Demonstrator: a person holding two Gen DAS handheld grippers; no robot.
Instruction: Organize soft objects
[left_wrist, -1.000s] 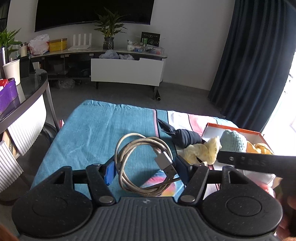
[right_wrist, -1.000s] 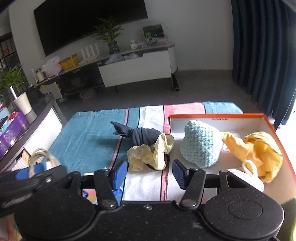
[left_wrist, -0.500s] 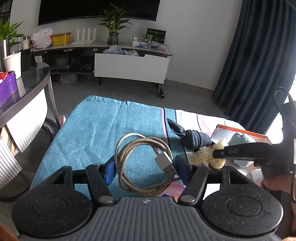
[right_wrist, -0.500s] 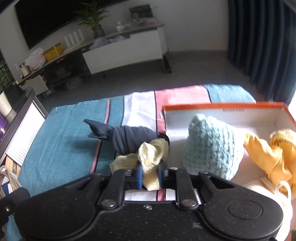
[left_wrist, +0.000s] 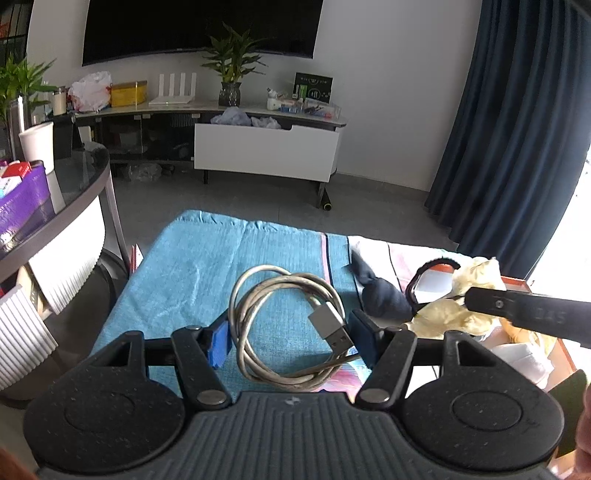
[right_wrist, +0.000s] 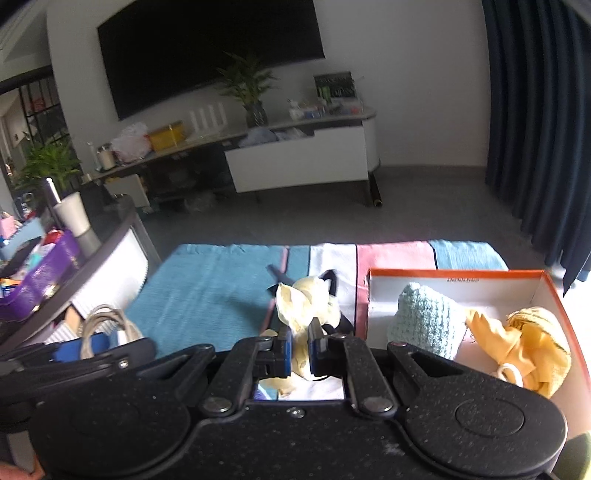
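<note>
My right gripper (right_wrist: 300, 341) is shut on a pale yellow cloth (right_wrist: 306, 302) with a black strap and holds it above the striped towel (right_wrist: 207, 291), left of the orange box (right_wrist: 454, 275). The cloth also shows in the left wrist view (left_wrist: 454, 314). The box holds a light blue knit hat (right_wrist: 428, 321), a yellow cloth (right_wrist: 524, 343) and a white item. A dark navy sock (left_wrist: 380, 295) lies on the towel. My left gripper (left_wrist: 290, 338) is shut on a coiled beige USB cable (left_wrist: 280, 317).
A round glass table (left_wrist: 66, 192) with a purple box and a cup stands at the left. A TV console (left_wrist: 266, 147) stands far back. Dark curtains (left_wrist: 517, 129) hang at the right.
My right gripper closed on the pale yellow cloth and lifted it off the towel. The left gripper kept hold of the cable and shifted a little.
</note>
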